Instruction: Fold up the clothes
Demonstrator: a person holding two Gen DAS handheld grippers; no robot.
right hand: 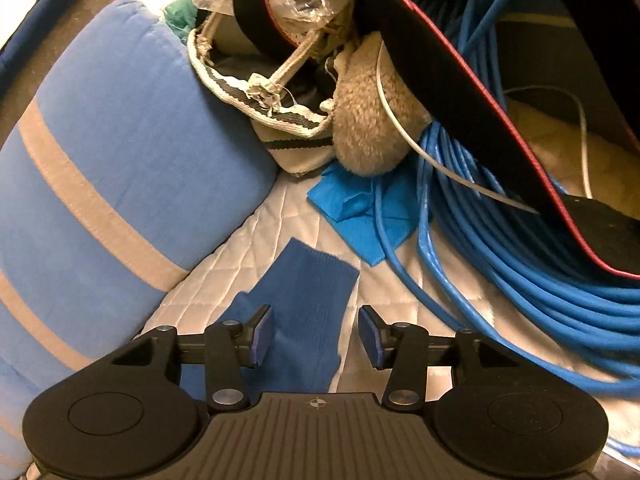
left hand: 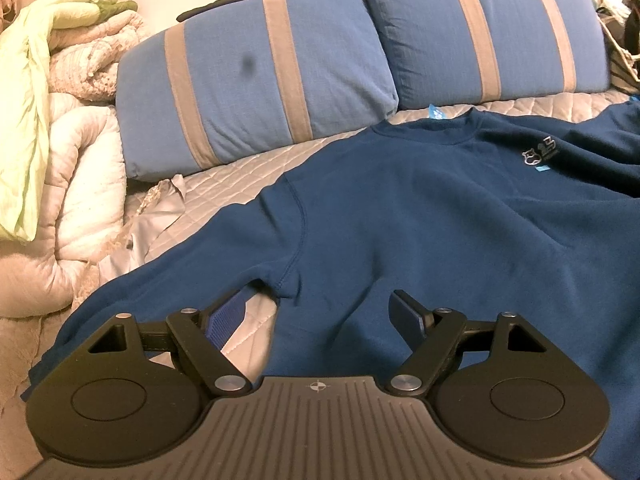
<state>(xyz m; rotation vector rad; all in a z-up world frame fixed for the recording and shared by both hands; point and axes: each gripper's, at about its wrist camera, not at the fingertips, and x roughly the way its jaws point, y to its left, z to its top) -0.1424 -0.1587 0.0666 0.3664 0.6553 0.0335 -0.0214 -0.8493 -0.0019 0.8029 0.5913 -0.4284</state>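
A dark blue sweatshirt (left hand: 400, 208) lies spread face up on the quilted bed cover (left hand: 240, 176), collar toward the pillows and one sleeve running to the lower left. My left gripper (left hand: 318, 304) hovers open over the armpit, where that sleeve meets the body, with nothing pressed between its fingers. In the right wrist view the ribbed cuff (right hand: 308, 292) of the other sleeve lies flat on the cover. My right gripper (right hand: 316, 320) is open just above it; the cuff lies between the pads, which stand apart from it on both sides.
Two blue pillows with grey stripes (left hand: 256, 80) (left hand: 480, 28) lean at the bed's head. Rolled pale quilts (left hand: 80, 160) pile up at the left. By the cuff lie a blue cable coil (right hand: 500, 260), a striped bag (right hand: 288, 136), a plush lump (right hand: 368, 128) and a light blue cloth (right hand: 352, 208).
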